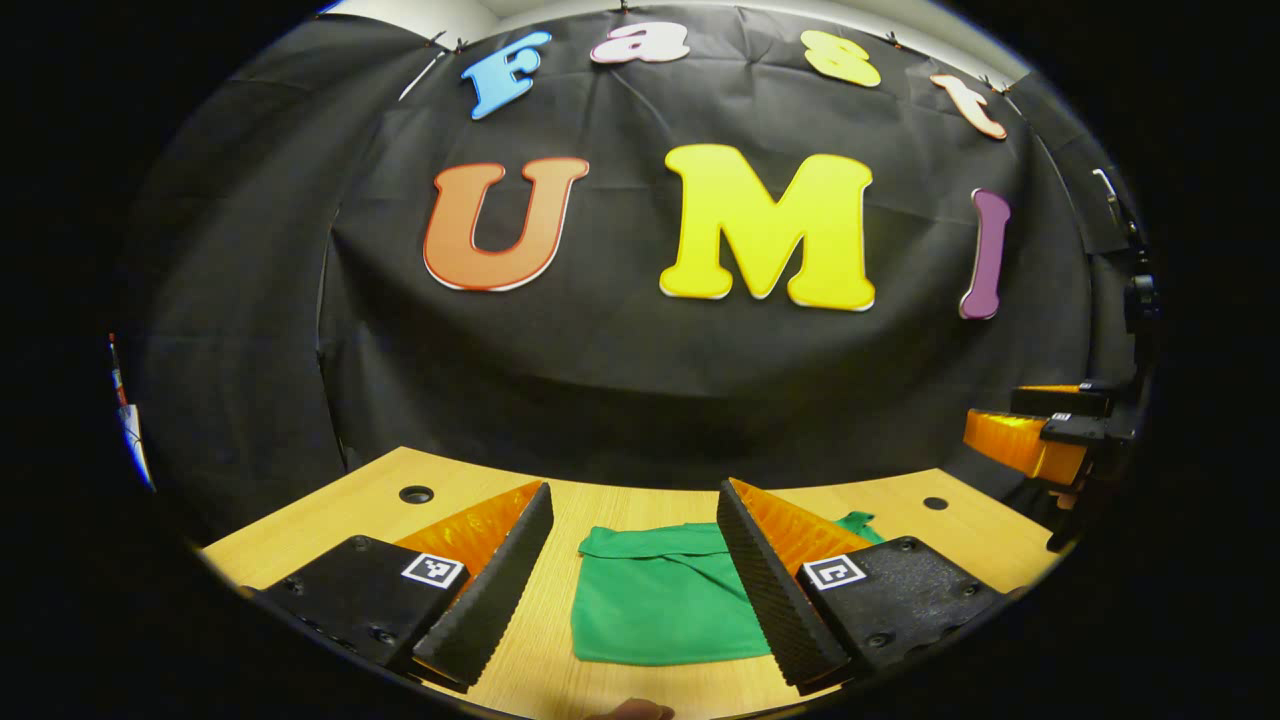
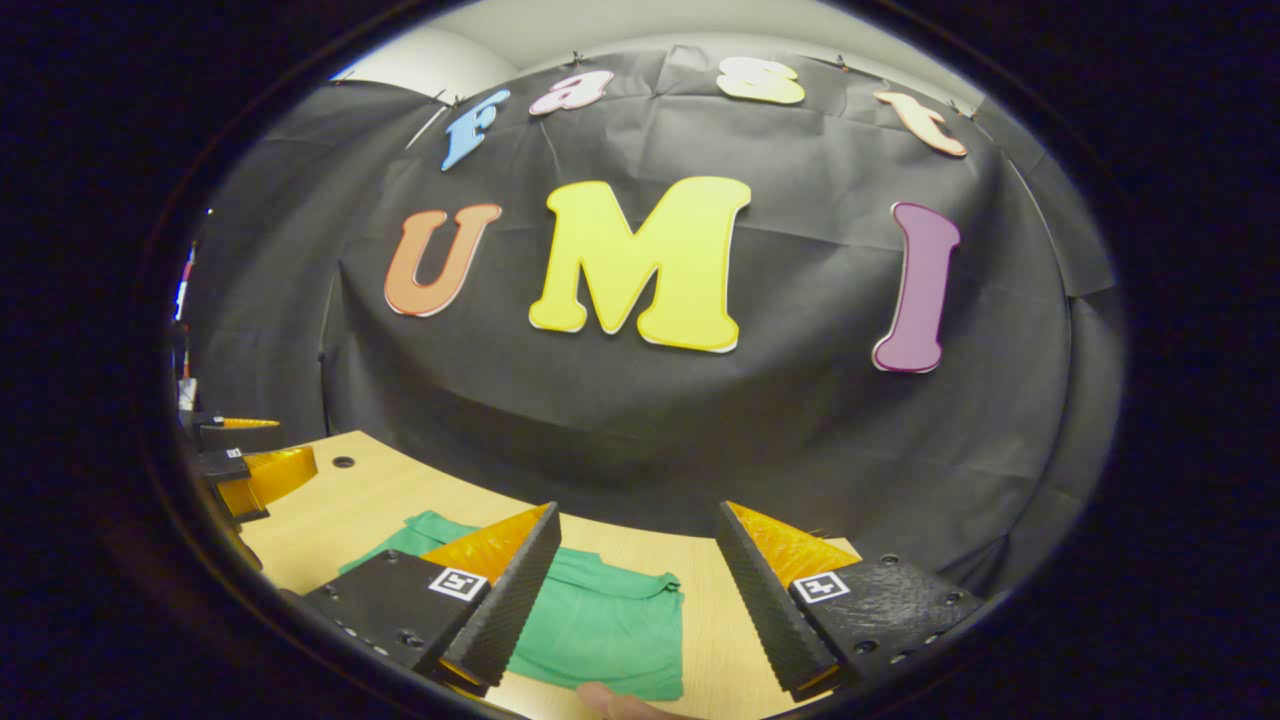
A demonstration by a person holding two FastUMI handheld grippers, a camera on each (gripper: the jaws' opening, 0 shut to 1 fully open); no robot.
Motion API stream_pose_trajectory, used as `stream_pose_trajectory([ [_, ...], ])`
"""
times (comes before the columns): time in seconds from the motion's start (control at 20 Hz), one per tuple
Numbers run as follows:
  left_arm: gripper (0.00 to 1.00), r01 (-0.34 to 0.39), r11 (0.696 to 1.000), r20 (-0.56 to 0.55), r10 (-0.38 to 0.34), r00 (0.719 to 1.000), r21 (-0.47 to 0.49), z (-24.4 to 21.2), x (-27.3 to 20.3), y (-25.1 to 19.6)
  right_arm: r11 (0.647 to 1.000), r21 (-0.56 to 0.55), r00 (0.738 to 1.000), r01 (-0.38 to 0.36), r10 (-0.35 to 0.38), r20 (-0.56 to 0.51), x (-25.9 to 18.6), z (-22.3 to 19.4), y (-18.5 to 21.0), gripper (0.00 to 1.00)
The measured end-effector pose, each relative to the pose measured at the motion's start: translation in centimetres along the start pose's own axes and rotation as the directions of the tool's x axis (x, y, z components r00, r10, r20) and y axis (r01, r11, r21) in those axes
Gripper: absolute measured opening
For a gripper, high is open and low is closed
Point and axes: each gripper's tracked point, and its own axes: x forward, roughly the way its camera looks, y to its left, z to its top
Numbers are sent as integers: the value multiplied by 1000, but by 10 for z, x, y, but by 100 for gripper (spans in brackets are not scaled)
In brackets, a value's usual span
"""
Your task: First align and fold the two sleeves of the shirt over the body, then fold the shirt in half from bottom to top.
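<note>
The green shirt (image 1: 660, 600) lies folded into a compact rectangle on the wooden table (image 1: 350, 515). My left gripper (image 1: 635, 575) hovers above it, open, with nothing between its fingers; the shirt shows through the gap. In the right gripper view the same shirt (image 2: 600, 625) lies to the lower left, partly behind the left finger. My right gripper (image 2: 635, 590) is open and holds nothing. The right gripper (image 1: 1050, 435) also appears at the far right of the left gripper view, and the left gripper (image 2: 245, 465) at the far left of the right gripper view.
The table has round holes near its back corners (image 1: 416, 494) (image 1: 935, 503). The black cloth wall stands close behind the table's far edge. A fingertip (image 2: 610, 700) shows at the bottom edge of the right gripper view.
</note>
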Motion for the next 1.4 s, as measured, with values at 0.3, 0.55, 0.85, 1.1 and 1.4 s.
stream_pose_trajectory([
  [0.3,100,-55,997,57,51,997,59,45,-117,-24,999,29,997,-30,27,73,-132,24,-16,94],
  [0.55,100,-22,999,32,21,999,44,41,-195,-52,999,44,989,-31,24,146,-242,26,-33,96],
  [0.85,100,65,997,30,-66,997,44,18,-263,-78,998,54,984,42,-50,168,-326,-18,-42,94],
  [1.1,100,118,991,22,-120,993,64,-2,-277,-83,999,6,991,31,-32,132,-343,-51,-17,96],
  [1.4,100,113,993,3,-113,994,32,-9,-274,-64,999,30,992,46,-49,120,-334,-57,1,96],
])
